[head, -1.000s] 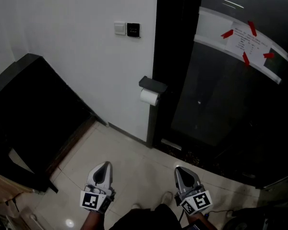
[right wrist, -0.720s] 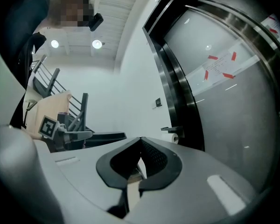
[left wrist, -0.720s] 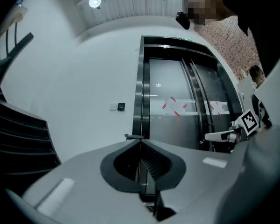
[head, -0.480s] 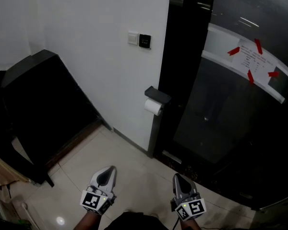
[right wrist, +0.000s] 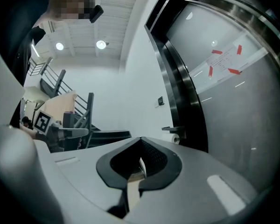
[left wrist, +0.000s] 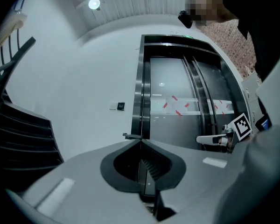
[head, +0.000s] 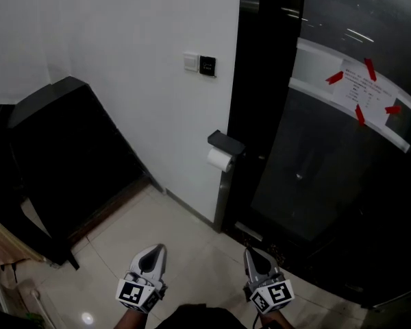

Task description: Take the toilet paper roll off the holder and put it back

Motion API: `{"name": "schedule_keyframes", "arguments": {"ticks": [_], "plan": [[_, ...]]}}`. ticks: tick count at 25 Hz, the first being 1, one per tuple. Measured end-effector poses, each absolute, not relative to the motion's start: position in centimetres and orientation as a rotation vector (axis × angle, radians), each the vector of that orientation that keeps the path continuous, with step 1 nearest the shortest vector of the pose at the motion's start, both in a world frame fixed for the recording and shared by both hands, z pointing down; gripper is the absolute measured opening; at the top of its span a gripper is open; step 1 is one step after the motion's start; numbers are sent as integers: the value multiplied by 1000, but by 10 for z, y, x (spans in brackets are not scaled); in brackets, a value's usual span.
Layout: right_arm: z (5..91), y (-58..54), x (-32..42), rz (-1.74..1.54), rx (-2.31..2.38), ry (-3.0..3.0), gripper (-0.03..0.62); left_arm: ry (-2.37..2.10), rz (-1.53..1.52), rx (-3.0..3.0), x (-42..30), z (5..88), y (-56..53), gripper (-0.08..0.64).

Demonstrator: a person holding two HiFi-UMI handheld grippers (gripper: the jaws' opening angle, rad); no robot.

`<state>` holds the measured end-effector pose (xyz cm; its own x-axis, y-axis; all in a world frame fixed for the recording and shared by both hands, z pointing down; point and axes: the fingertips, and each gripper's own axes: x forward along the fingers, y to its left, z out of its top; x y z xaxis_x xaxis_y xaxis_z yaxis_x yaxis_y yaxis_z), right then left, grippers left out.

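Observation:
A white toilet paper roll (head: pixel 220 160) hangs under a black holder (head: pixel 226 142) on the white wall, beside a black door frame. Both grippers are low in the head view, over the tiled floor and well short of the roll. My left gripper (head: pixel 157 249) is shut with nothing in it, its tips meeting (left wrist: pixel 141 140) just below the distant holder (left wrist: pixel 130 136). My right gripper (head: pixel 249 253) is shut too and holds nothing. In the right gripper view the holder (right wrist: pixel 172 129) and roll (right wrist: pixel 178 137) show small to the right of the closed tips (right wrist: pixel 141 138).
A dark glass door (head: pixel 329 170) with a taped paper notice (head: pixel 356 91) fills the right. A black slanted stair side (head: pixel 61 142) stands at the left. Two switch plates (head: pixel 199 64) sit on the wall above the holder. Pale floor tiles (head: pixel 192 232) lie ahead.
The head view has shifted: holder and roll now sit lower and slightly right in it. Both grippers stay shut and appear a little lower in the frame.

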<state>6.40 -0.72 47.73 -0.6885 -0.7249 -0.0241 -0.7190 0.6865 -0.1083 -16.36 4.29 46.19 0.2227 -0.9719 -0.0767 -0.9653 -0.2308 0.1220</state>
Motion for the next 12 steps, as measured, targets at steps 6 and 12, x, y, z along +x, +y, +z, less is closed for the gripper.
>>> {"name": "schedule_keyframes", "arguments": {"ticks": [6,12], "plan": [[479,-12,64,-145,-1186,2828,12,-1942,-234,2399,-169,459,39,2],[482,-19,67,-173,-1214,2766,12,-1940,-230,2382,-177,465,31,2]]}}
